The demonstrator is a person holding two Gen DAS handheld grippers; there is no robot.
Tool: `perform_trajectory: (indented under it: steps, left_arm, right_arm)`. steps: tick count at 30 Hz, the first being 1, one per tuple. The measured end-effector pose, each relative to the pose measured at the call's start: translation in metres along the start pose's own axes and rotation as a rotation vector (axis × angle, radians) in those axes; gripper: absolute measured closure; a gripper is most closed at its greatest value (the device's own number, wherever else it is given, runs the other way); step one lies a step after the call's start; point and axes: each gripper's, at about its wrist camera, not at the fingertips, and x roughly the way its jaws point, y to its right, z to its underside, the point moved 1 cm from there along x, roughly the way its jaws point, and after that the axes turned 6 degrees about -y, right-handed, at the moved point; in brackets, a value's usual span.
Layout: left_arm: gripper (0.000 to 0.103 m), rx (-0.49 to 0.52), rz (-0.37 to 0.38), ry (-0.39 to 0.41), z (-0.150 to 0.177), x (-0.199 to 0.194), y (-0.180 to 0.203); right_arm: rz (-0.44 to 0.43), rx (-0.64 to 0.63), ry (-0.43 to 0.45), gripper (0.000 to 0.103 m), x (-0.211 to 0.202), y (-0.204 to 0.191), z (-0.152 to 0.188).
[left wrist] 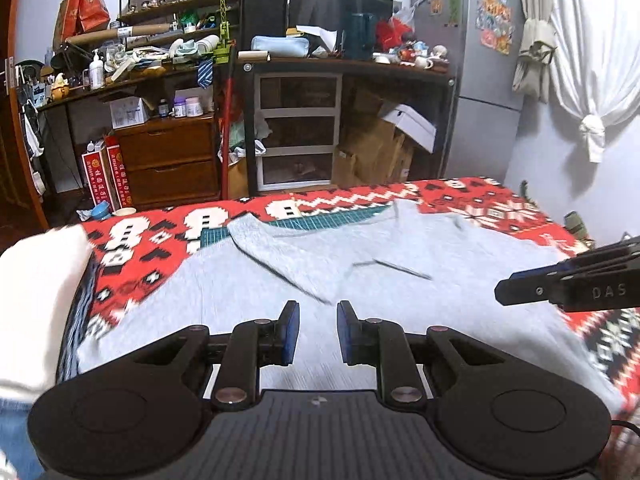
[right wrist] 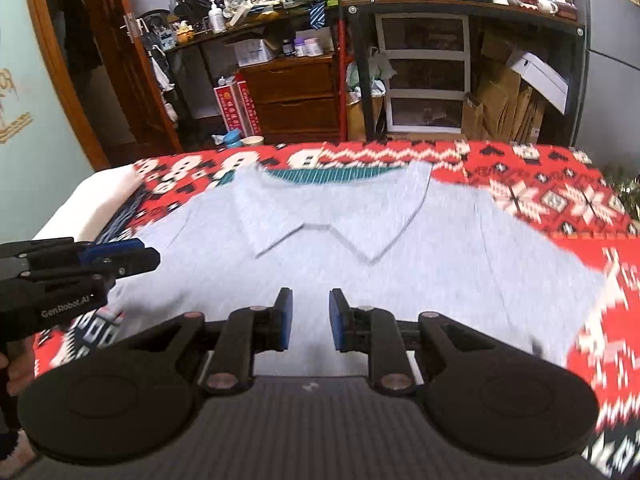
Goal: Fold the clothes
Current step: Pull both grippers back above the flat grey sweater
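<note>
A light grey polo shirt lies spread on a red patterned blanket, collar at the far side. My left gripper hovers open over the shirt's near part, with nothing between its blue pads. It enters the right wrist view from the left edge, above the shirt's left side. My right gripper is also open and empty, low over the shirt's near middle. In the left wrist view it reaches in from the right edge over the shirt's right side.
A white folded cloth sits at the blanket's left edge. Beyond the far edge stand a cluttered shelf desk, a wooden drawer unit, plastic drawers, cardboard boxes and a grey fridge. A wooden door is at far left.
</note>
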Motion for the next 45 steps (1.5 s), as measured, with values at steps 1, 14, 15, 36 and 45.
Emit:
perform_trajectory:
  steps: [1,14,15,36,45]
  left_arm:
    - [0.083,-0.004,0.01,-0.007,0.005,-0.007,0.001]
    - [0.083,0.094,0.087,-0.084,0.072,-0.078,0.034]
    - [0.083,0.132,0.079,-0.084,0.077,-0.081,0.041]
    - [0.09,0.088,0.149,-0.288,0.108,-0.024,0.041]
    - [0.09,0.001,0.165,-0.251,0.112,-0.04,0.029]
  right_arm:
    - [0.005,-0.002,0.007,0.081,-0.009,-0.002,0.007]
    - [0.069,-0.146,-0.01,0.086,-0.083,-0.02,0.105]
    - [0.066,-0.145,-0.019,0.092,-0.082,-0.02,0.108]
    - [0.01,-0.074,-0.19,0.099,-0.022,-0.004,0.127]
    - [-0.013,-0.055,-0.126,0.098,-0.044,-0.006,0.131]
